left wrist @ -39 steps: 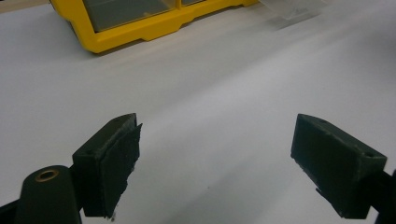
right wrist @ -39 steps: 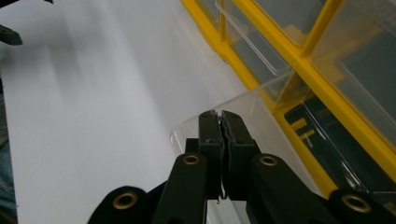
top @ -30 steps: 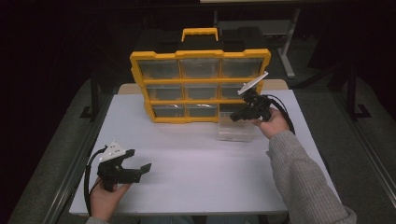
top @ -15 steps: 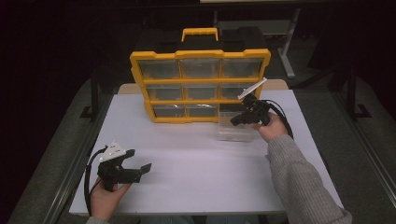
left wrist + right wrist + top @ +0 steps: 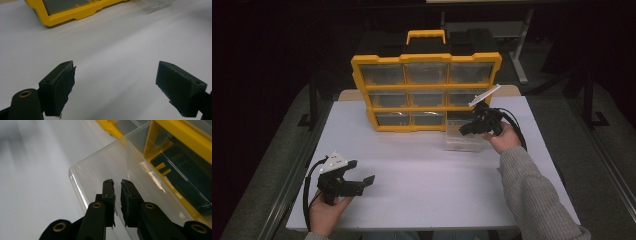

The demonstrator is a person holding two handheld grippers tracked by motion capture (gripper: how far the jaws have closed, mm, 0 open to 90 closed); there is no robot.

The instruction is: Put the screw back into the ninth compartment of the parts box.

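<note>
A clear plastic bin [image 5: 463, 141] sits on the white table [image 5: 422, 190] just in front of the yellow organizer [image 5: 427, 92]. The right gripper [image 5: 117, 182] hangs over it, jaws just parting slightly, gripping nothing. The left gripper [image 5: 116, 75] rests well apart, jaws spread wide

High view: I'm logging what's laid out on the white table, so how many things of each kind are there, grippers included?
Yellow organizer case: 1
Clear plastic bin: 1
Black grippers: 2, left gripper and right gripper
Total: 4
</note>
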